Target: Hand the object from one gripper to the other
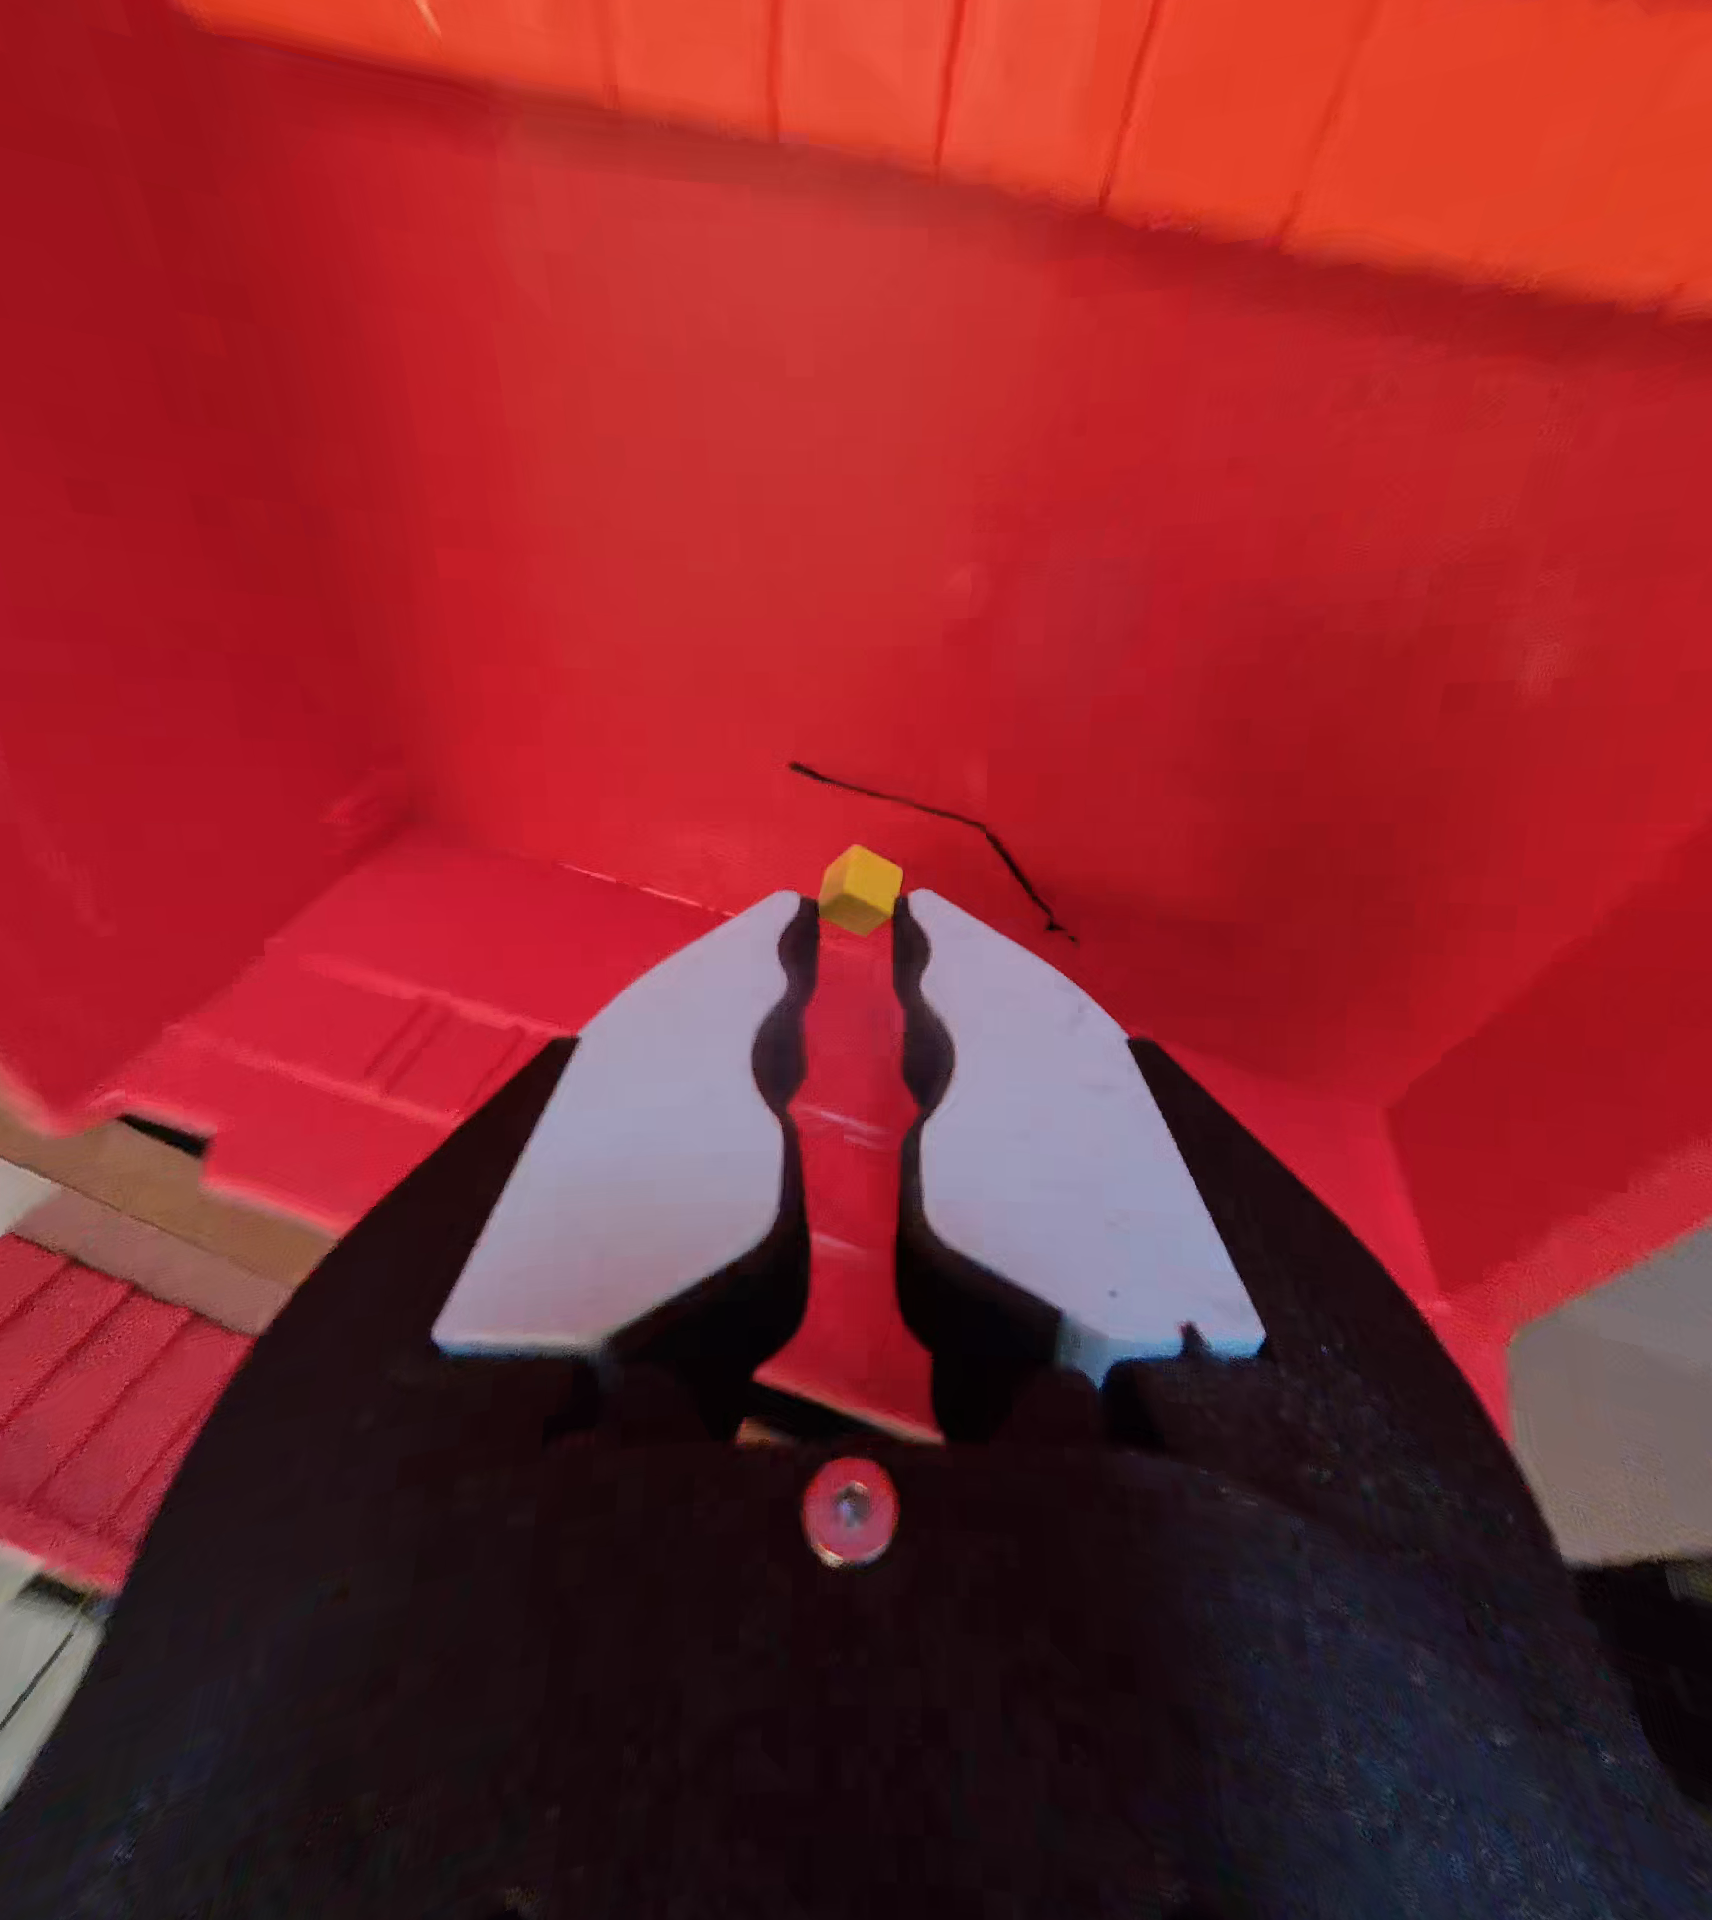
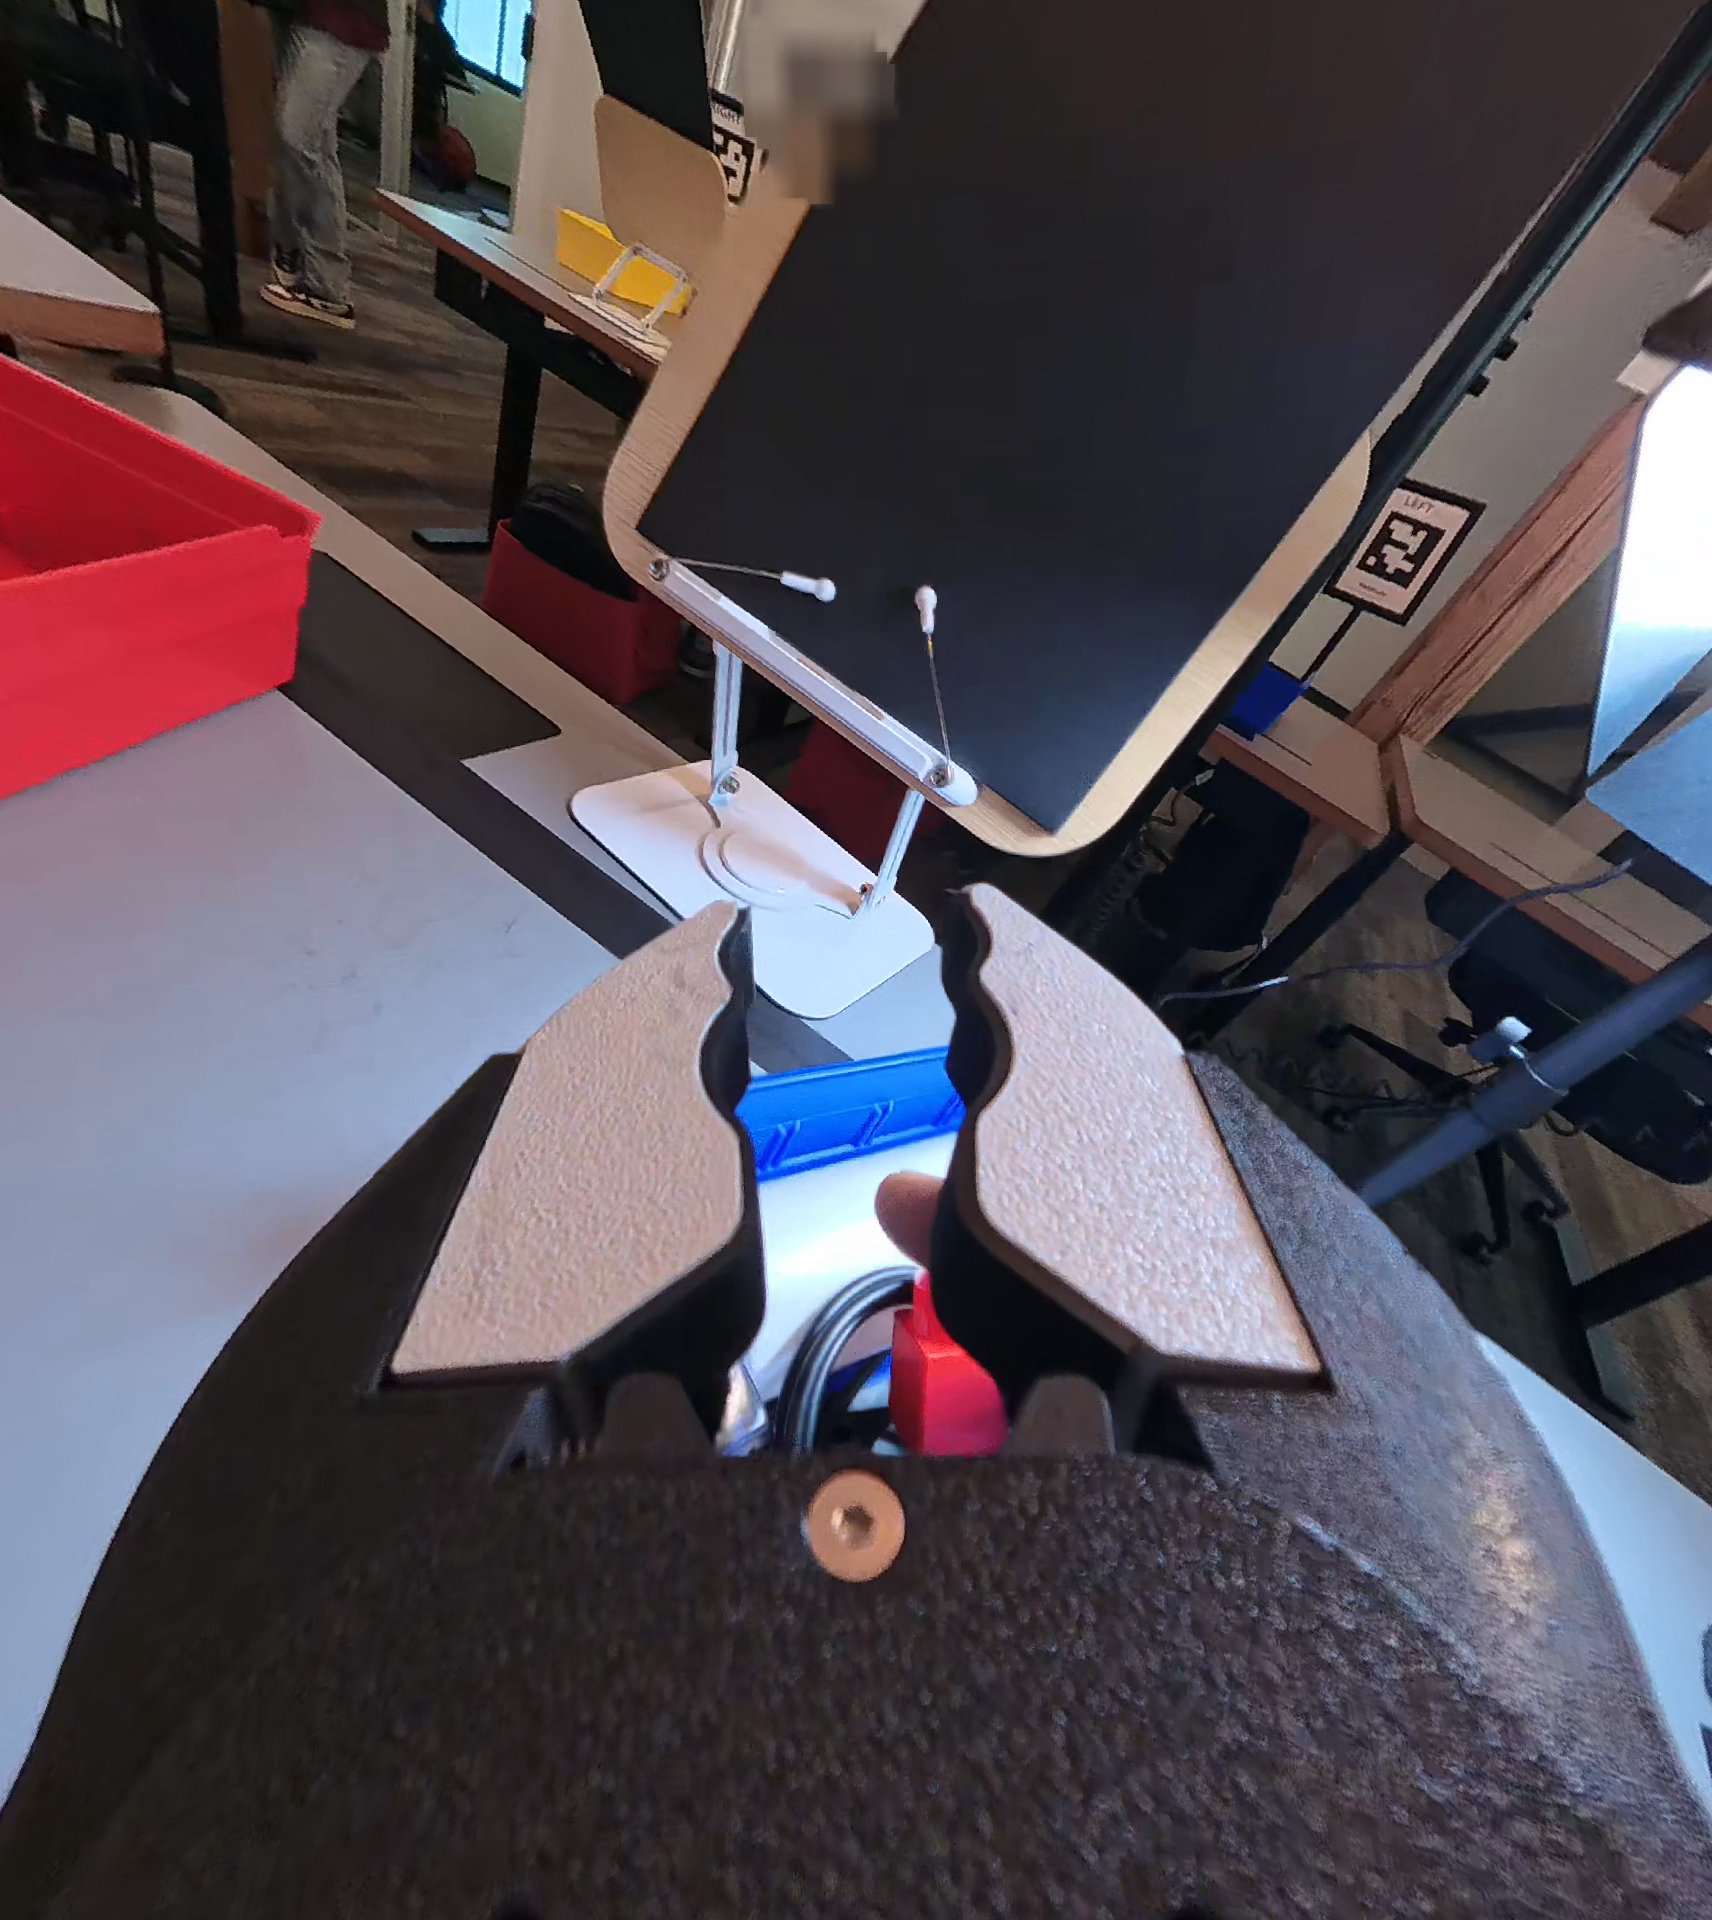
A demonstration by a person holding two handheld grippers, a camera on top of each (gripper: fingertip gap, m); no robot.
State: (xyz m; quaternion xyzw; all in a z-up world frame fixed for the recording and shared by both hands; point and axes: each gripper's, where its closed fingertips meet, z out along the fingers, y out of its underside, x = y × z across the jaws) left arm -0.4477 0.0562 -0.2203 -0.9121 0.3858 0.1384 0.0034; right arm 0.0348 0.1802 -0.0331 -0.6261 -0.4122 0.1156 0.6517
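Observation:
A small yellow cube sits between the tips of my left gripper, low inside a red bin near its back wall. The jaws are narrowed to the cube's width and both tips touch its sides. My right gripper is open and empty, held above a white table. The red bin also shows at the left of the right wrist view. Neither gripper shows in the other's view.
A thin black thread lies against the bin wall behind the cube. A white stand holding a black board is ahead of the right gripper. A blue bin lies below its jaws. Other desks stand beyond the table edge. The left gripper's tips are roughly 55 centimetres from the right gripper's.

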